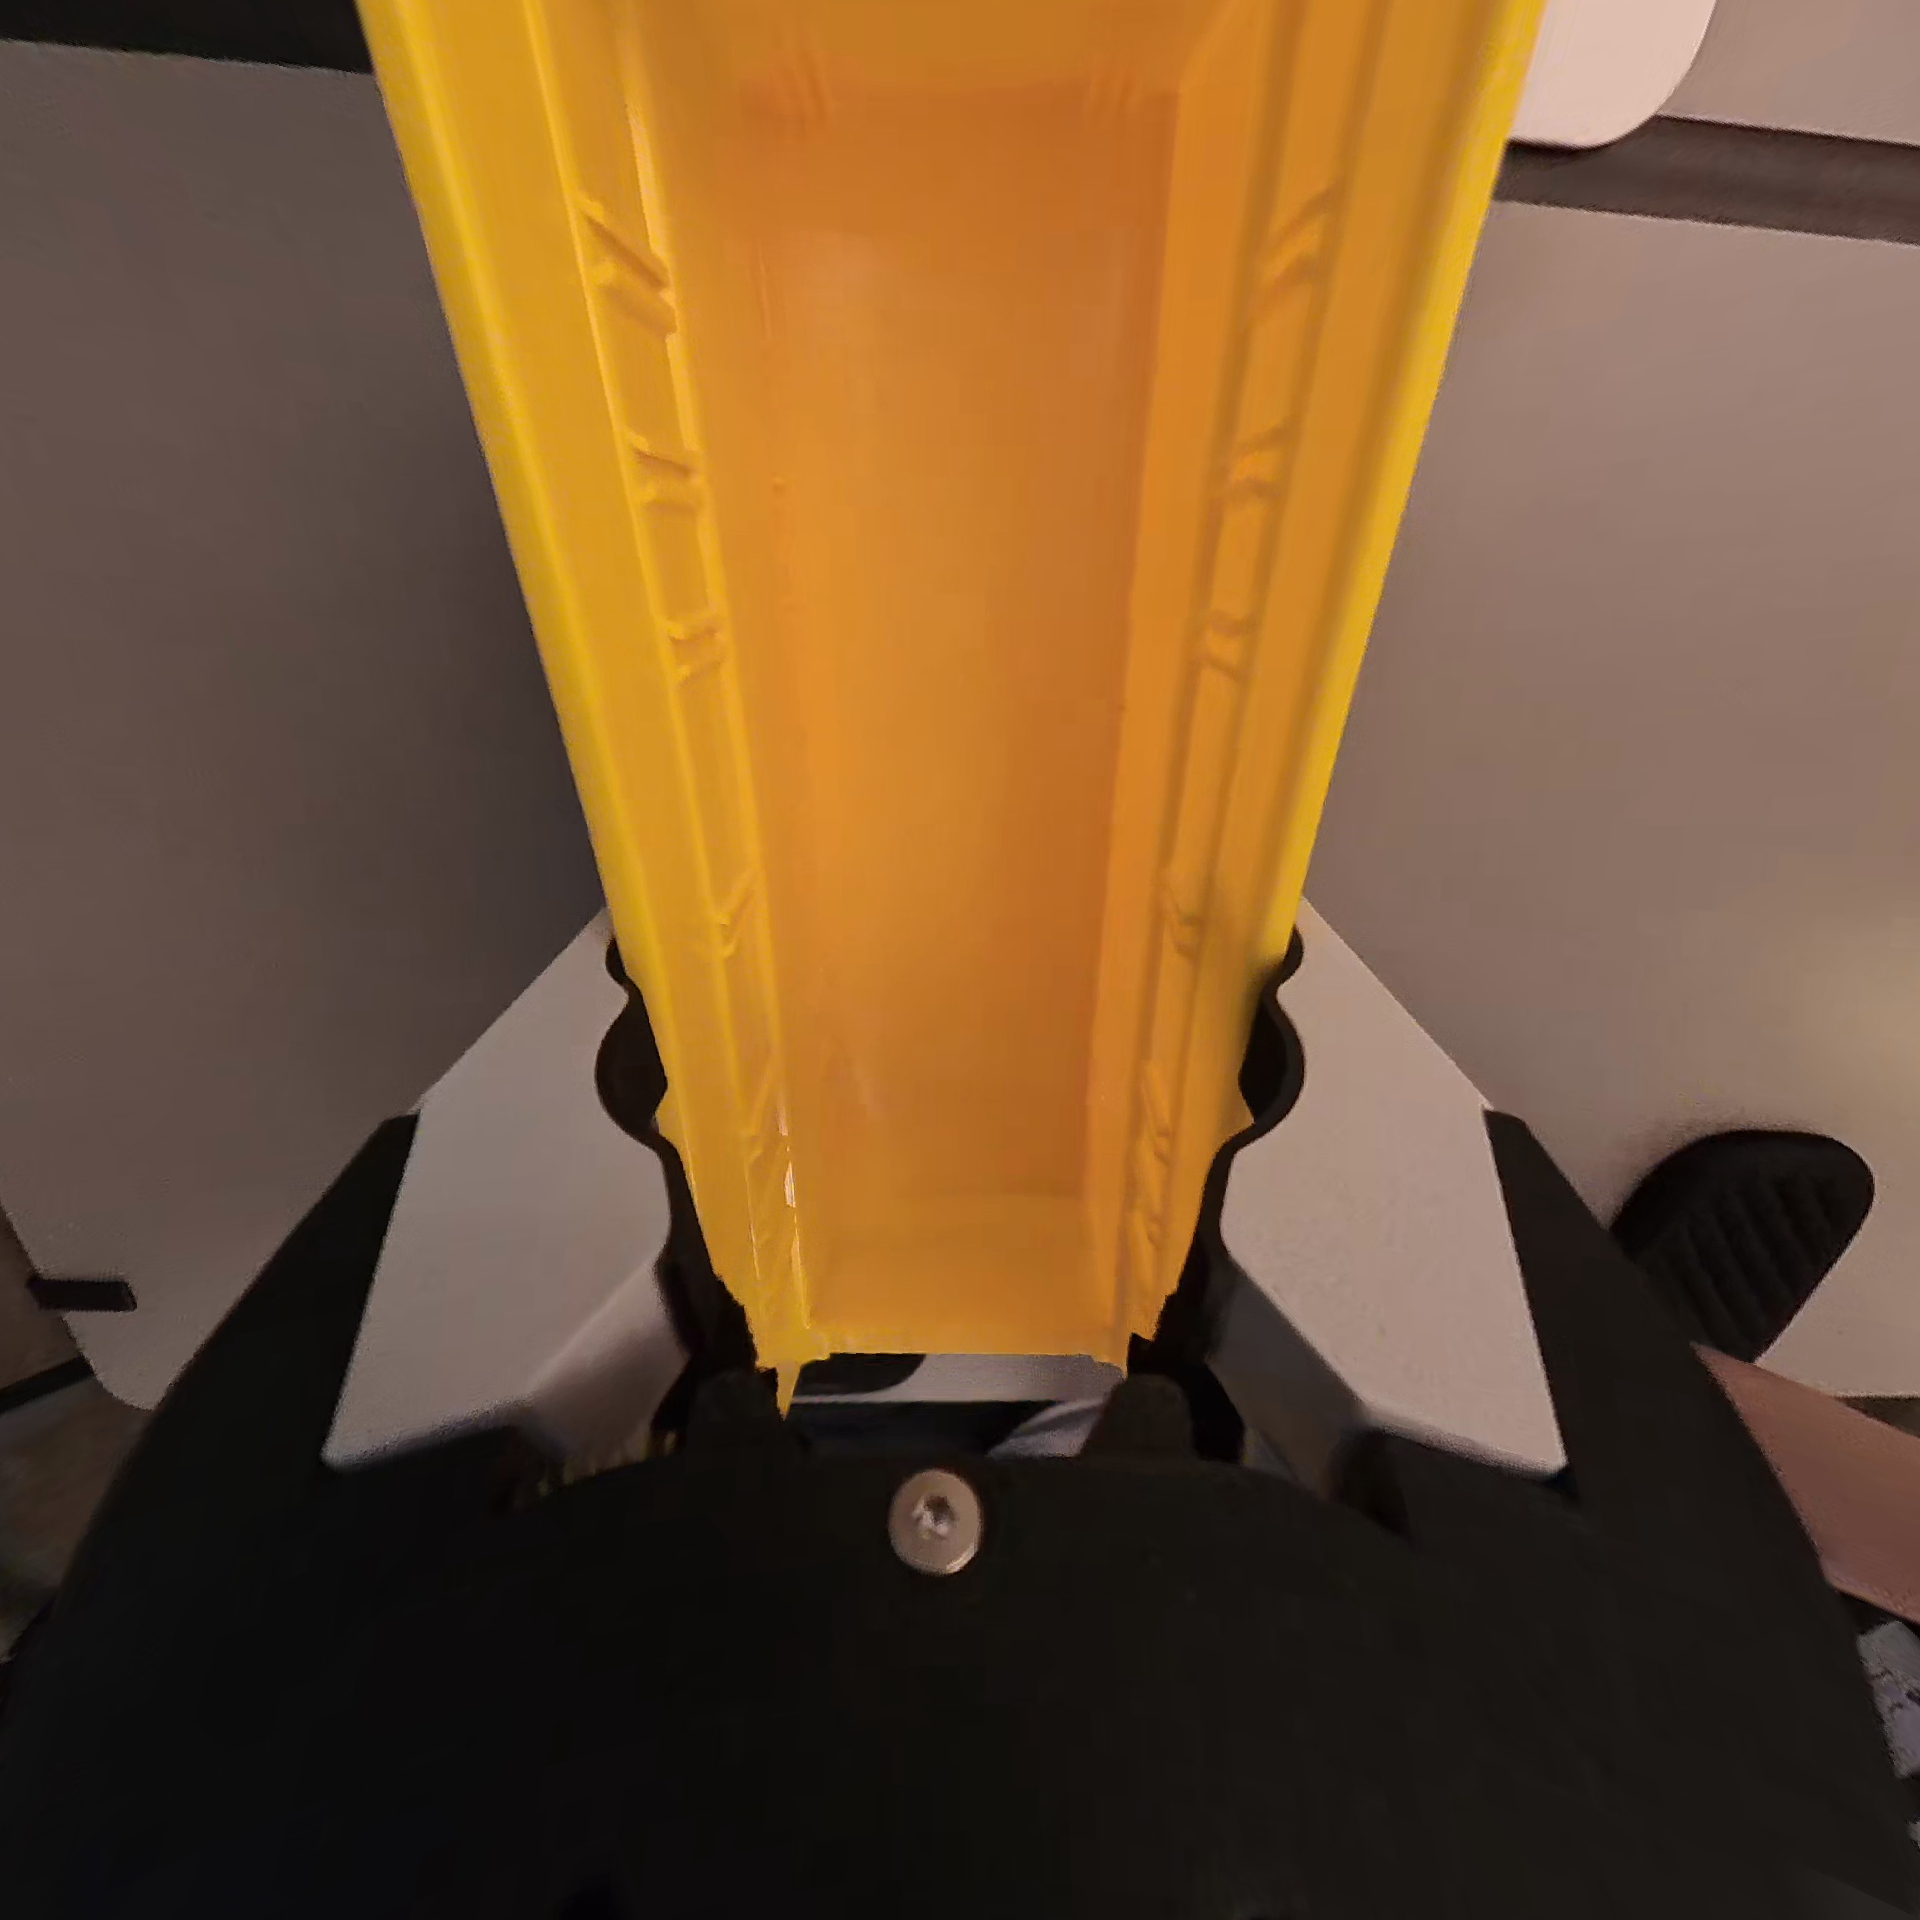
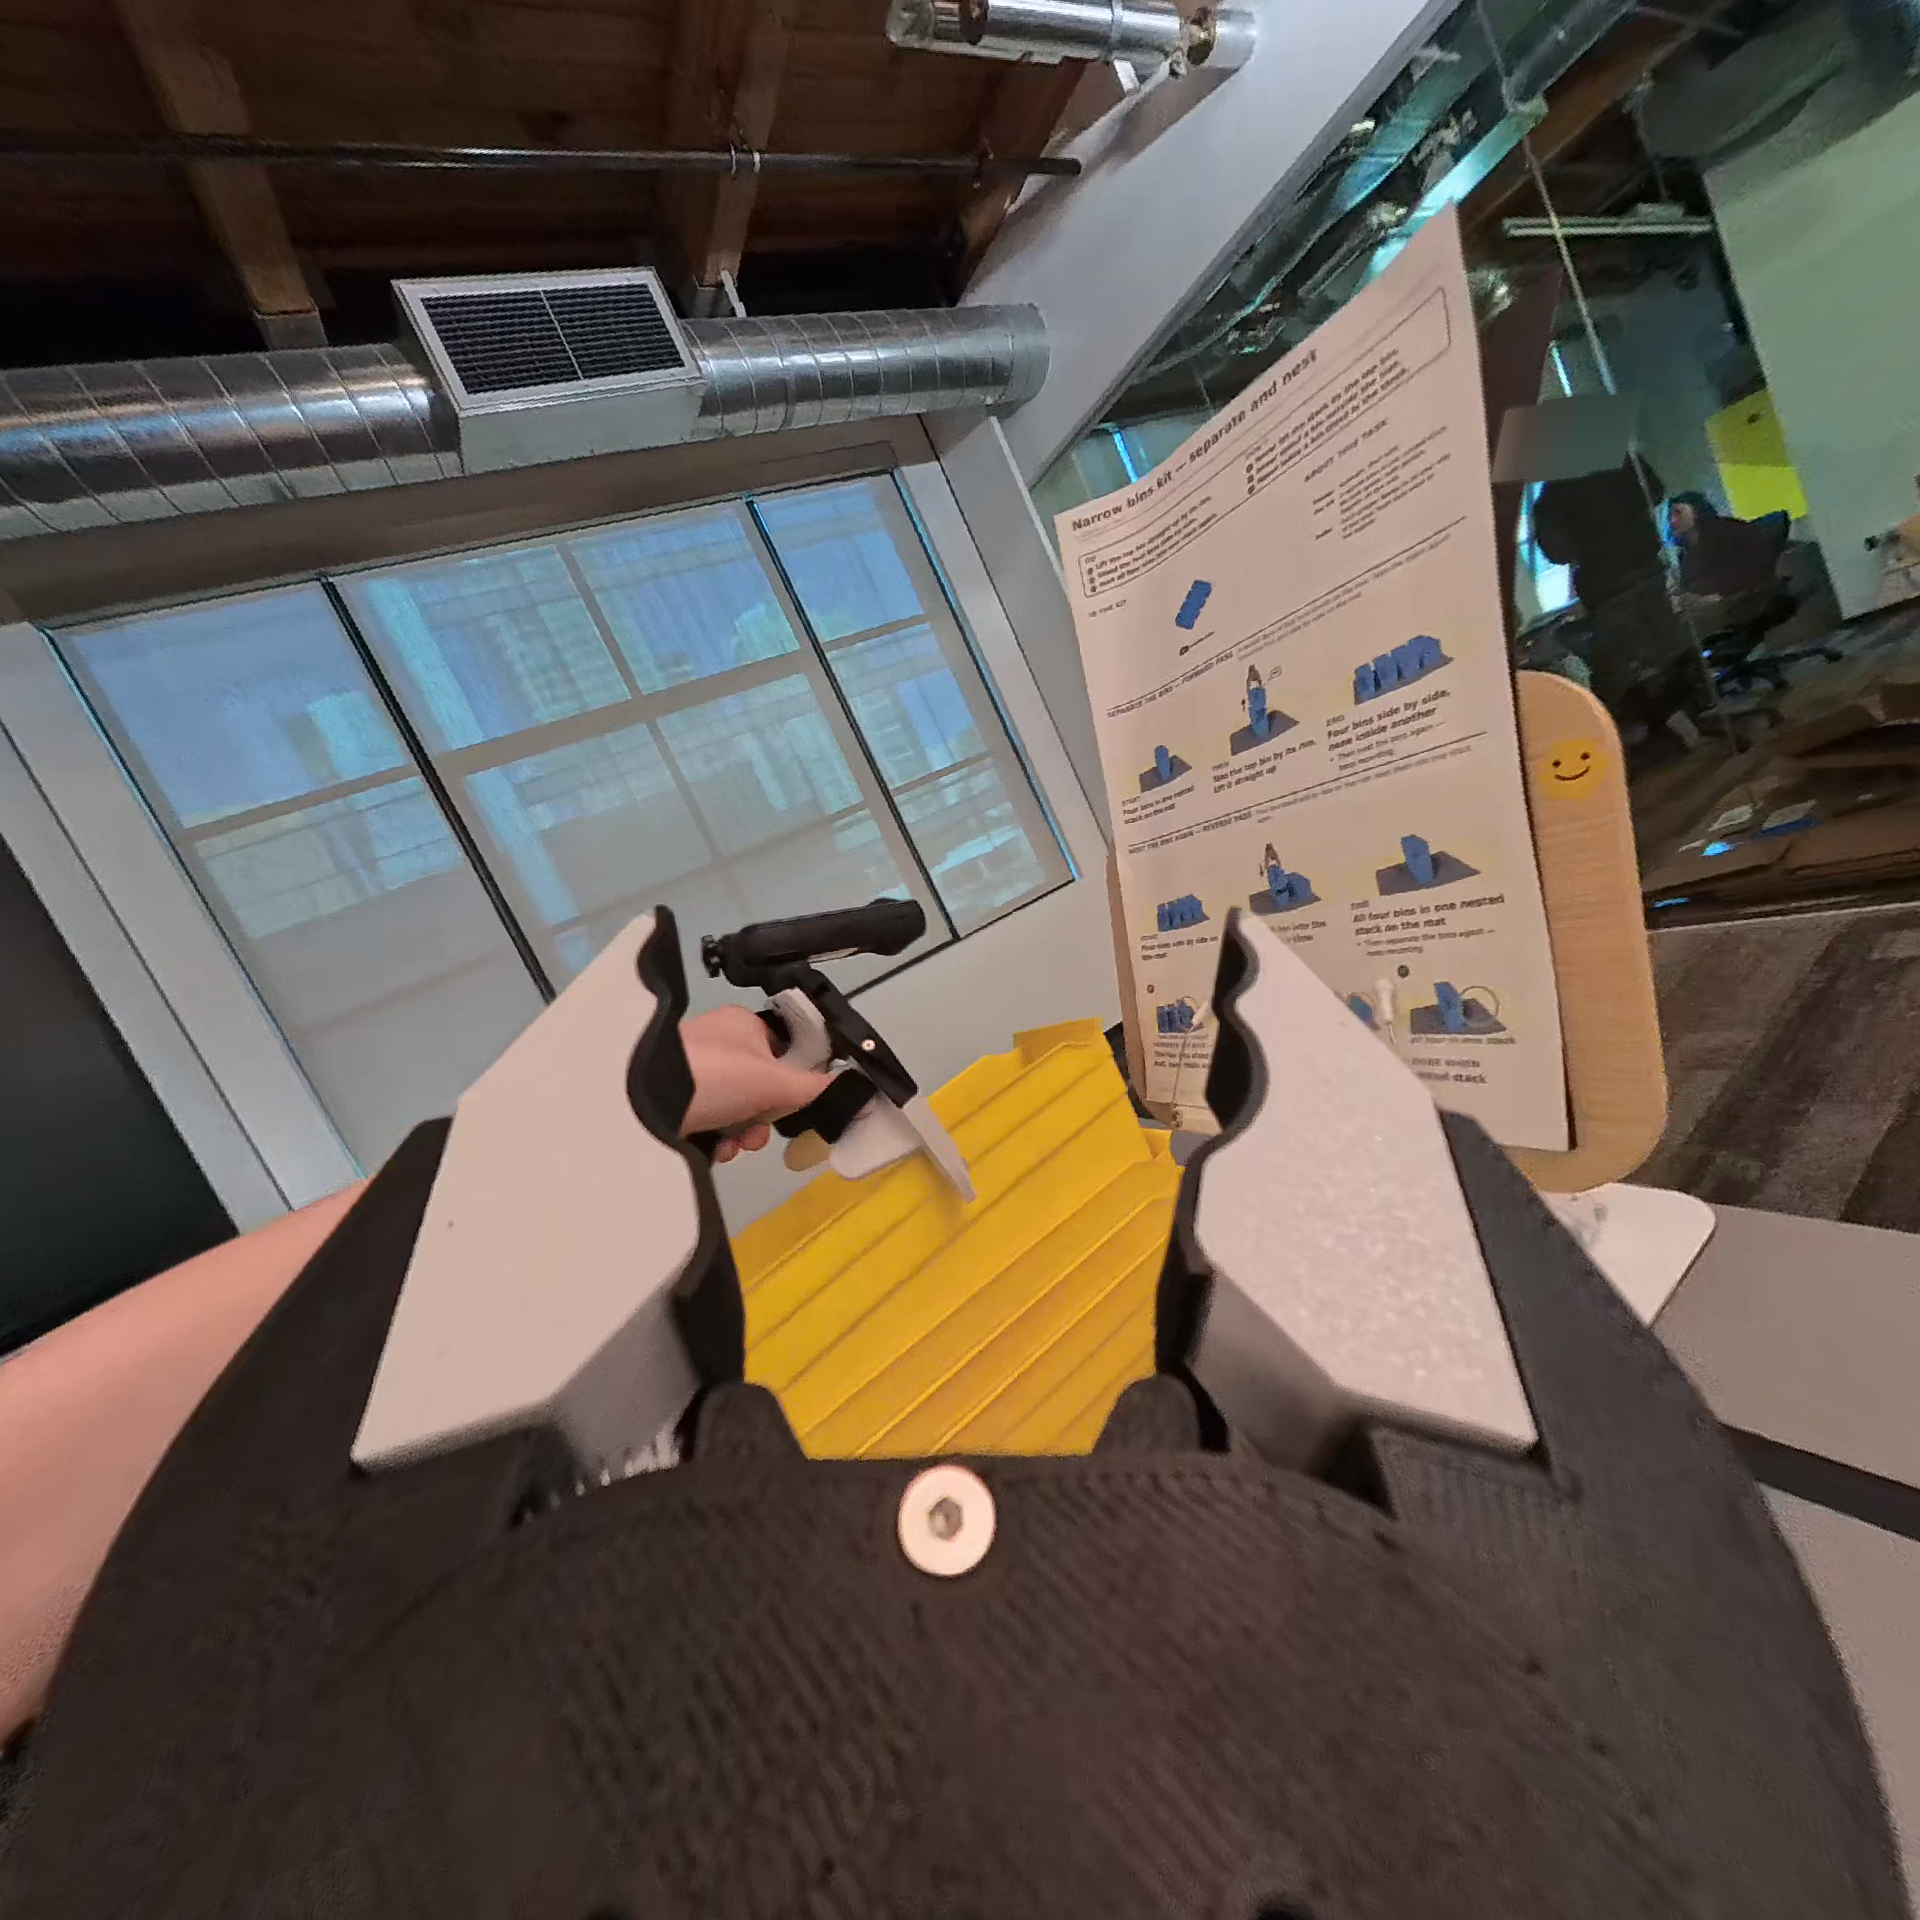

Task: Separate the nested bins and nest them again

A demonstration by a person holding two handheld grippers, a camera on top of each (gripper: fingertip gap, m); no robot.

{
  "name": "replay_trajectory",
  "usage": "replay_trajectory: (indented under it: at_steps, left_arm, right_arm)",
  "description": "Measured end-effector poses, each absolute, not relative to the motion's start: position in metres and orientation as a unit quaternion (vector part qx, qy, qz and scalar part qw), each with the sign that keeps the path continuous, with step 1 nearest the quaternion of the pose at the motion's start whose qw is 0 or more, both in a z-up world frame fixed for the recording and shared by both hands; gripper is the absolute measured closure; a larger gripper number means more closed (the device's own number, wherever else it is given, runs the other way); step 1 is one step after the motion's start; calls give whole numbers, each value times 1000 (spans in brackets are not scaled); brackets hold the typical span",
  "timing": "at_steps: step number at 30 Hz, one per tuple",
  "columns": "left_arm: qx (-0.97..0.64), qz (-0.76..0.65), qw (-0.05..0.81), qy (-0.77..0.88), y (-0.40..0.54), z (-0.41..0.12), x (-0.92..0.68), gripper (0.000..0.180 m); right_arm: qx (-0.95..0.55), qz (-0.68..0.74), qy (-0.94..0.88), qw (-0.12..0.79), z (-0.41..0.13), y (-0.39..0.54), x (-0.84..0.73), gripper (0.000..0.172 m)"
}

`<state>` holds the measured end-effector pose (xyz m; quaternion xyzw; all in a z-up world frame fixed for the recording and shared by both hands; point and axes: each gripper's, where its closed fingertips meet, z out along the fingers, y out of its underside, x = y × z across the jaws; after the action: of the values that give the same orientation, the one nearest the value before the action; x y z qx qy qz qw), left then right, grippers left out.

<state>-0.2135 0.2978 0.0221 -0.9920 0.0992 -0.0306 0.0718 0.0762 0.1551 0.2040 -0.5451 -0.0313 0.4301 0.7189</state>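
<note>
In the left wrist view a long yellow bin [image 1: 935, 623] runs away from the camera with its open top towards me, above a grey table [image 1: 260, 623]. My left gripper [image 1: 954, 940] is shut on it, with both black pads [image 1: 623, 1049] pressed on its long sides near the close end. The right wrist view shows ribbed yellow nested bins [image 2: 935, 1299] filling the space between the lower parts of my right gripper's [image 2: 945, 920] fingers. That gripper's fingertips [image 2: 660, 966] stand wide apart in free air. The left gripper [image 2: 883, 1091] rests on the bins there, held by a hand [image 2: 727, 1070].
A printed instruction sheet [image 2: 1299, 727] leans on a wooden board [image 2: 1579, 935] behind the bins. A large window [image 2: 571, 748] and ceiling ducts fill the background. A black ribbed object [image 1: 1756, 1247] lies at the table's right. A white object [image 1: 1621, 73] stands at the far right.
</note>
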Motion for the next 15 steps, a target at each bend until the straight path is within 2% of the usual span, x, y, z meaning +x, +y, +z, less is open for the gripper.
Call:
replay_trajectory:
  at_steps: [8,15]
  left_arm:
    - [-992,21,54,110,298,-11,-206,65]
    - [-992,11,61,107,301,-20,-206,61]
  right_arm:
    - [-535,439,-16,722,204,153,91,70]
    - [-535,440,-12,721,203,153,94,70]
